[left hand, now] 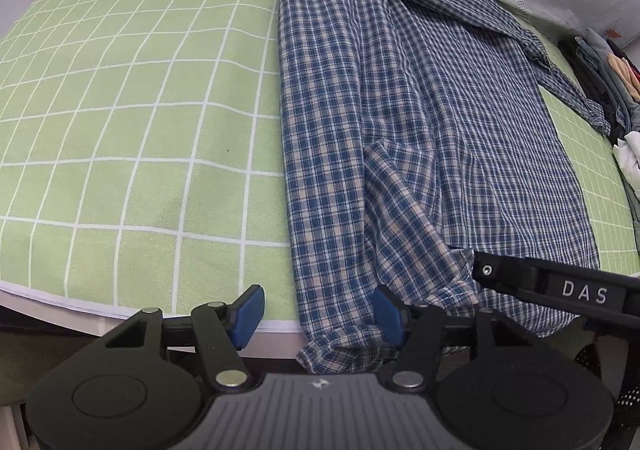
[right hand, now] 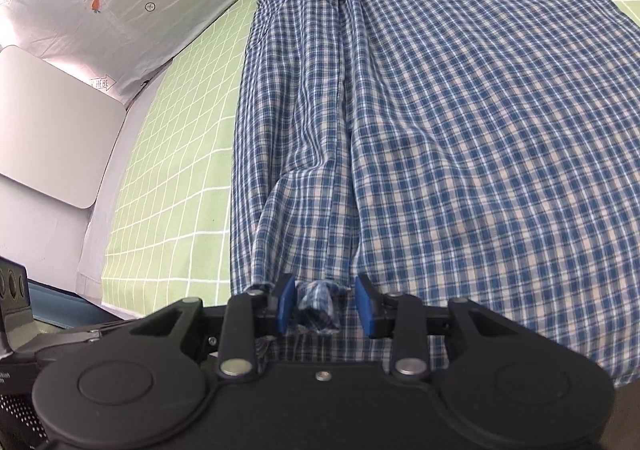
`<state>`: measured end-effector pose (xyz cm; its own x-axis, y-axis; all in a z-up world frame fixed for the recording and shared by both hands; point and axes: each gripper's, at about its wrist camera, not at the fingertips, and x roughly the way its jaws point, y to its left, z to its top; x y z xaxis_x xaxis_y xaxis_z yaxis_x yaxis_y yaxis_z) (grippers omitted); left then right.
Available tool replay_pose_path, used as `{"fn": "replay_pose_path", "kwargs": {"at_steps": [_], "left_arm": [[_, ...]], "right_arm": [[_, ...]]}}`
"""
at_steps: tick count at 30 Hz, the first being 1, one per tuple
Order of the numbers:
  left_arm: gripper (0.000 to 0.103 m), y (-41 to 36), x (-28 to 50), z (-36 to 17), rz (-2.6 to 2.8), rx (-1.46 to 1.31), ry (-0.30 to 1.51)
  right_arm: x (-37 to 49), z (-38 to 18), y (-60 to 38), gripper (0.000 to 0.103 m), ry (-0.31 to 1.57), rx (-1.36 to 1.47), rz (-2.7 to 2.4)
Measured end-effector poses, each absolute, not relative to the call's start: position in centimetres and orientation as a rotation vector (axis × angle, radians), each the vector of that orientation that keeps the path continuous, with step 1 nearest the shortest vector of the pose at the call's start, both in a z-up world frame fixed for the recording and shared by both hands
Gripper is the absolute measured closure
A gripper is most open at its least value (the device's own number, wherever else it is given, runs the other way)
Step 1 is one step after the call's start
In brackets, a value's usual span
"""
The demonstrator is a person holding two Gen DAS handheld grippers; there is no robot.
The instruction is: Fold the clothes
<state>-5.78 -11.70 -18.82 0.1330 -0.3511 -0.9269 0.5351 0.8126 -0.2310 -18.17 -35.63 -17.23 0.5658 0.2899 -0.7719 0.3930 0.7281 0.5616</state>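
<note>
While you hold the two grippers over the near edge of the bed, one plaid shirt [left hand: 420, 121] lies spread along the green grid sheet [left hand: 120, 121], its collar end far from you and its hem at the near edge. Your left gripper [left hand: 320, 318] has its two blue pads [left hand: 250, 314] spread apart; the bunched hem corner sits between them, against the right-hand pad, while the left-hand pad is clear of the cloth. Your right gripper [right hand: 326, 308] also has its pads apart, with one small knot of shirt fabric [right hand: 318, 306] between them; whether either pad presses on it, you cannot tell. From the left wrist view, the black body of the right gripper, lettered "DAS", reaches in over the hem from the right. One pile of folded clothes [left hand: 608, 89] sits at the far right of the sheet. One grey printed bedcover [right hand: 120, 1] runs behind, and one white board [right hand: 52, 121] lies at its edge.
</note>
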Motion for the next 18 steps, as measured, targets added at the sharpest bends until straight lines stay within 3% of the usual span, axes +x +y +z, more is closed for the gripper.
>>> {"fn": "replay_pose_path", "kwargs": {"at_steps": [2,5,12,18], "left_arm": [[0.048,-11.7,-6.1,-19.0,-0.654,0.175,1.29],[0.051,-11.4,-5.8,-18.8,-0.692,0.171,1.31],[0.054,-10.4,-5.4,-18.4,-0.785,0.151,1.345],[0.057,-10.7,-5.6,-18.7,-0.827,0.194,1.338]], "right_arm": [[-18.4,-17.6,-35.5,0.076,0.999,0.812,-0.068],[-19.1,-17.6,-35.2,0.076,0.983,0.852,-0.108],[-21.7,-16.8,-35.2,0.062,0.901,0.981,-0.248],[-22.4,-17.3,-34.8,0.064,0.87,1.086,-0.281]]}}
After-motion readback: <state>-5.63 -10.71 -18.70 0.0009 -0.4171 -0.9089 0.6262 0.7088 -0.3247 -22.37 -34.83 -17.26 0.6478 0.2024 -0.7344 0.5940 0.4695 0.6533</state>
